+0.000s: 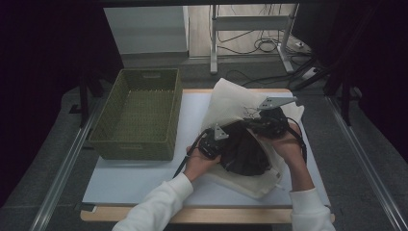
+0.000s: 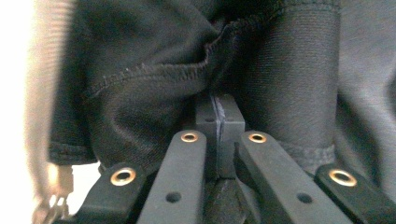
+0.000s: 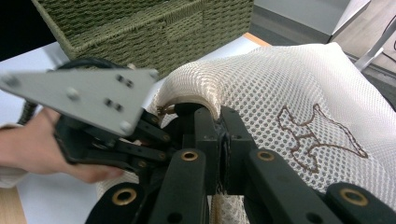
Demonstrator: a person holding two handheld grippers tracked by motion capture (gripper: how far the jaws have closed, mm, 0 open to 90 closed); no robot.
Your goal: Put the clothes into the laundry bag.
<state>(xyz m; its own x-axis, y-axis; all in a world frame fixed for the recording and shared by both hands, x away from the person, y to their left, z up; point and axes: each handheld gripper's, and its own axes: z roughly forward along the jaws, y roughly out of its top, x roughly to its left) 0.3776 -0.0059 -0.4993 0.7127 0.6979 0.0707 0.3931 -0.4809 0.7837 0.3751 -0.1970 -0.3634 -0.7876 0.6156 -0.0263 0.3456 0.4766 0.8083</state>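
The left gripper [image 1: 212, 142] is pinching the black garment [image 1: 244, 150] with closed jaws, just at the bag's mouth. Beyond it, the right gripper [image 1: 266, 122] is clamping the cream mesh bag [image 3: 299, 88] by its rim, lifting it off the table [image 1: 144, 175].

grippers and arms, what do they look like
Both sets of tongs, left and right, are black, each topped by a grey three-cornered plate with small screws. The jaws are flat black bars with brass-ringed holes. A black cable trails from the left one. The sleeves are white.
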